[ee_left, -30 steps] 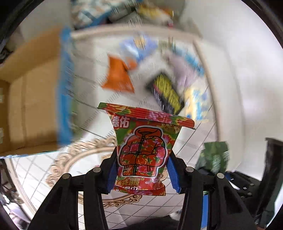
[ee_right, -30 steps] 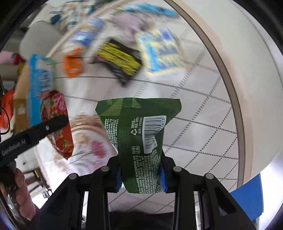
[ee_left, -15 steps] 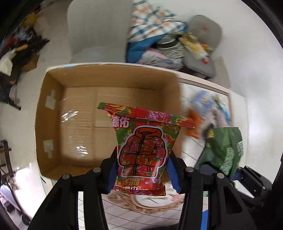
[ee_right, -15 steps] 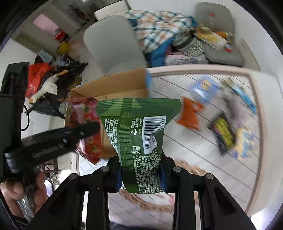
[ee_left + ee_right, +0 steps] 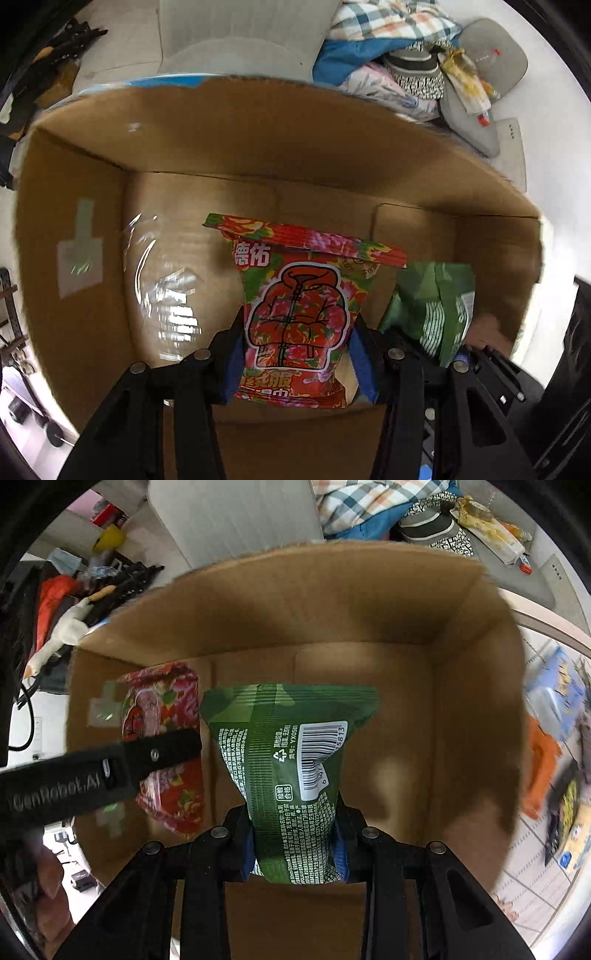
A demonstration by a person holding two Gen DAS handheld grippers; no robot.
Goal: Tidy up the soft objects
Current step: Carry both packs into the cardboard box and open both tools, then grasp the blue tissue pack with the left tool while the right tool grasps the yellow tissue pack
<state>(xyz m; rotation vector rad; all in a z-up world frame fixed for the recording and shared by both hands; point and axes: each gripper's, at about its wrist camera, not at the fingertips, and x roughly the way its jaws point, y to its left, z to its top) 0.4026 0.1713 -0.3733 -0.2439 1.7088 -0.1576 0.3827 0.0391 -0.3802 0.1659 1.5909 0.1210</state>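
My left gripper (image 5: 297, 354) is shut on a red floral snack bag (image 5: 295, 310) and holds it over the open cardboard box (image 5: 258, 147). My right gripper (image 5: 295, 834) is shut on a green snack bag (image 5: 284, 757), also inside the box's opening (image 5: 369, 609). The two bags hang side by side. The green bag shows at the right of the left wrist view (image 5: 436, 306). The red bag (image 5: 166, 746) and the left gripper's finger (image 5: 110, 768) show at the left of the right wrist view. The box floor is bare.
Several more snack packets lie on the tiled table right of the box, among them an orange one (image 5: 541, 768) and a blue one (image 5: 554, 698). Behind the box stand a grey chair (image 5: 236, 513), a pile of clothes (image 5: 388, 37) and floor clutter (image 5: 66, 602).
Both grippers moved with their bags from over the table to the left and down into the box opening. The box now fills both views. Both grips are unchanged.
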